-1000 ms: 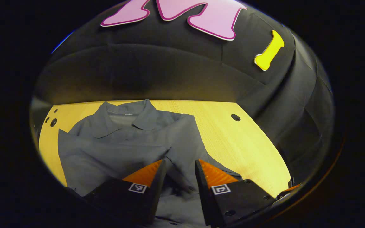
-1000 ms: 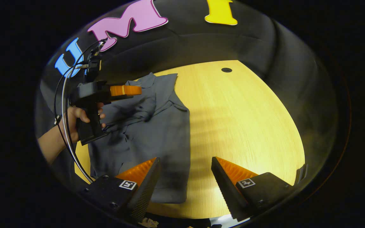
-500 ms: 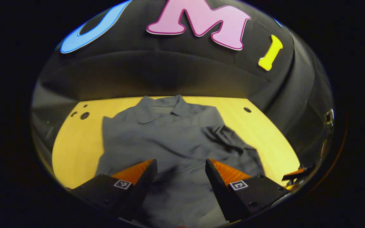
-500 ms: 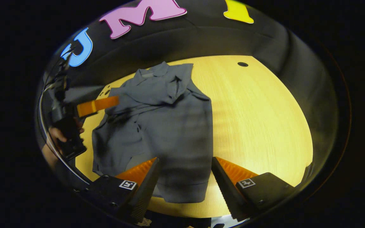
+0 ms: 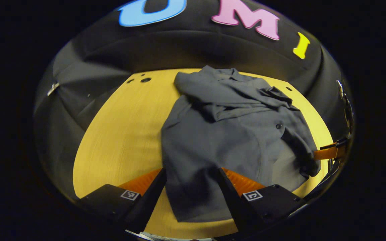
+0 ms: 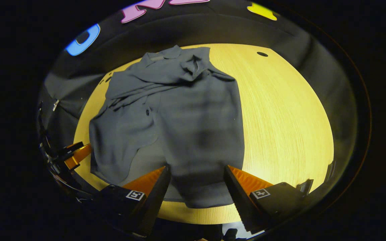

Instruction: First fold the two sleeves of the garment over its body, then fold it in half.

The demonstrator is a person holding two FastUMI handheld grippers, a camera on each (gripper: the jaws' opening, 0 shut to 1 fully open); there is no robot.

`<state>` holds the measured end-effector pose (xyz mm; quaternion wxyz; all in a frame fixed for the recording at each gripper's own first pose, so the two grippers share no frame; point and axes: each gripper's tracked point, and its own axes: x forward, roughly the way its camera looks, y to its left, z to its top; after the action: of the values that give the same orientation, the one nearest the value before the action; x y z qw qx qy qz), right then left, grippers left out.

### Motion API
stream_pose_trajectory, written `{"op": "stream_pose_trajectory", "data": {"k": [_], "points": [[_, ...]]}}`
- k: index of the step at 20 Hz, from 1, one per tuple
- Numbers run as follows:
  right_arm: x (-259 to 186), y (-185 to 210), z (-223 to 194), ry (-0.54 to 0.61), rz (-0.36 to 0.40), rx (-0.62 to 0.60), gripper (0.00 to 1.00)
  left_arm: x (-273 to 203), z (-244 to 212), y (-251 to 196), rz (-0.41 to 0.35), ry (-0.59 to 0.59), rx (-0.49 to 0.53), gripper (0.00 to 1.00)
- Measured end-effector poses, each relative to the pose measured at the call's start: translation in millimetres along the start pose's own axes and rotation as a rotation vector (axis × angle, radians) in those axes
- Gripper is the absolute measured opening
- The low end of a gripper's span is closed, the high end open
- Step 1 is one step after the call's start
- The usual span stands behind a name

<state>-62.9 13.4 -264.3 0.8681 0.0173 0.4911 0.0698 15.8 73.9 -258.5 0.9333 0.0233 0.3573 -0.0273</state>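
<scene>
- Both sleeves lie over the shirt point(image 6: 186, 127); the half fold remains.
- Left tongs point(image 5: 190, 187) and right tongs point(image 6: 196, 185) gape wide, holding nothing.

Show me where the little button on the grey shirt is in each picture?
Left gripper view: the button sits right of centre on the grey shirt, below the bunched sleeve folds.
Right gripper view: the button sits left of centre on the shirt, again just below the folds.
Shared landmark: the shirt's collar at the far end of the wooden table, near the booth wall.
</scene>
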Motion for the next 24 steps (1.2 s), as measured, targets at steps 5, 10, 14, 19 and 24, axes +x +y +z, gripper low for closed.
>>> {"op": "stream_pose_trajectory", "data": {"k": [5,10,14,19,24], "points": [[7.0,-14.9,-24.5,0.005,-0.129,-0.039,1.0,0.0,-49.1,20.2,0.018,0.063,-0.093,0.96],[17.7,-19.9,-34.9,0.024,-0.167,-0.034,0.99,1.3,-63.3,21.6,0.03,0.084,-0.05,0.96],[22.5,-13.9,-38.4,0.059,-0.125,0.009,0.99,3.3,-67.1,15.4,0.025,0.105,0.021,0.97],[27.6,2.3,-38.7,0.16,-0.092,-0.042,0.83,2.9,-62.5,2.5,-0.014,0.131,0.069,0.71],[27.5,15.2,-35.4,0.179,-0.028,-0.152,0.31,9.1,-59.1,-12.9,-0.058,0.142,0.119,0.38]]}}
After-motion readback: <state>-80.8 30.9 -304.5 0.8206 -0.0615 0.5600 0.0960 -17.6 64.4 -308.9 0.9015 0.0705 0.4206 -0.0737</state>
